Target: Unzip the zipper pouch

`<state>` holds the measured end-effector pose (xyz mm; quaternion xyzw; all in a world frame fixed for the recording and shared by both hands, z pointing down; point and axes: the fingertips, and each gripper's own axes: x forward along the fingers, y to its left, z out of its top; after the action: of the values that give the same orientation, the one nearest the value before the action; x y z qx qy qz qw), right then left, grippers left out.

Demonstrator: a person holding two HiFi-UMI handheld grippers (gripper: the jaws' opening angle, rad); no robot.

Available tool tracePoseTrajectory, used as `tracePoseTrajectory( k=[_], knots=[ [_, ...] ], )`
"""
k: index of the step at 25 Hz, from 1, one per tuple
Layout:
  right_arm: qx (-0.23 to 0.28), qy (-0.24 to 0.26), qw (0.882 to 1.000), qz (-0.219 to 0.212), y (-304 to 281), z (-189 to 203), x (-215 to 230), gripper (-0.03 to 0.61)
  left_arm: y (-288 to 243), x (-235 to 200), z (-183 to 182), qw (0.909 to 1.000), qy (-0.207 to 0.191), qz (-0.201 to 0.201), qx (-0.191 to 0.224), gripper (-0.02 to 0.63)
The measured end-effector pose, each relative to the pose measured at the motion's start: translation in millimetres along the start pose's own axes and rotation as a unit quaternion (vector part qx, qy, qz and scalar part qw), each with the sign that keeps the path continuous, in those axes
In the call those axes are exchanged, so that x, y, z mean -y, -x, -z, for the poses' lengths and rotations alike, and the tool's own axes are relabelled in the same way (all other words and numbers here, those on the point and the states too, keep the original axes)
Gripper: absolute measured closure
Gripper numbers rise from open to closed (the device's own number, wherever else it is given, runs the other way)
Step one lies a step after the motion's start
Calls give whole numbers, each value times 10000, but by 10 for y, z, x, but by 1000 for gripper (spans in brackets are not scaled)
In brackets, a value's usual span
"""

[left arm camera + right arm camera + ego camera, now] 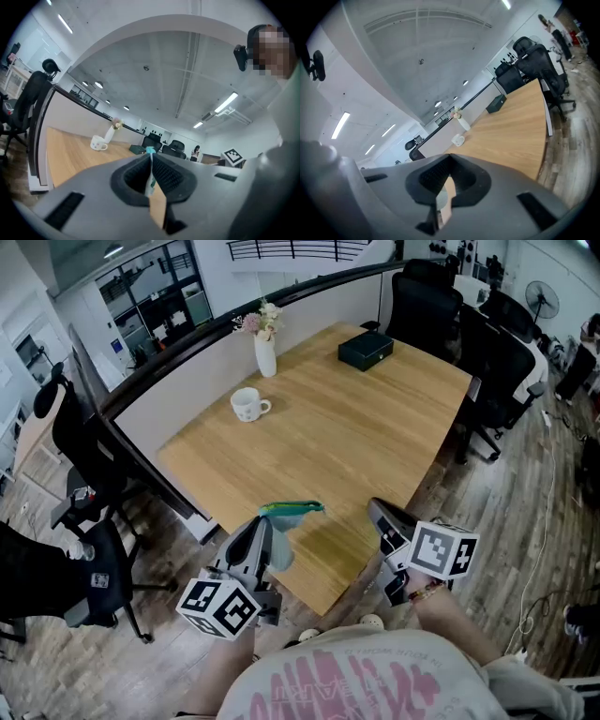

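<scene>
left gripper (266, 529) clamps the teal pouch (292, 511); right gripper (379, 510) sits closed nearby

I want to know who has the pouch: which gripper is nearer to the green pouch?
Left. The left gripper is shut on the near end of the pouch; the right gripper, shut and empty, is apart from it, to its right.

Left tool (270, 523) and right tool (377, 507) had dark grey shells, black-and-white marker cubes (442, 549). Light T-shirt (356, 676), pink print, sat at 6 o'clock.
</scene>
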<state>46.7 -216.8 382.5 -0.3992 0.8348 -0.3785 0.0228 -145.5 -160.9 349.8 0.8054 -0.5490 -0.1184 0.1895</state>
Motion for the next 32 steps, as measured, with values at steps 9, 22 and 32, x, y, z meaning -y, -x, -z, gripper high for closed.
tracePoseTrajectory(
  k=[9,22,32],
  knots=[
    [171,68,9997,-151,134,-352,182,580,-137,194,-50,9995,-49,-222,198,600],
    [322,-130,9994,26,227,-557,509,581,-213,255,-98,9985,-183,-426,306,598],
    [105,120,9999,42,153,-516,487,581,-254,249,-154,9983,-171,-425,358,598]
  ],
)
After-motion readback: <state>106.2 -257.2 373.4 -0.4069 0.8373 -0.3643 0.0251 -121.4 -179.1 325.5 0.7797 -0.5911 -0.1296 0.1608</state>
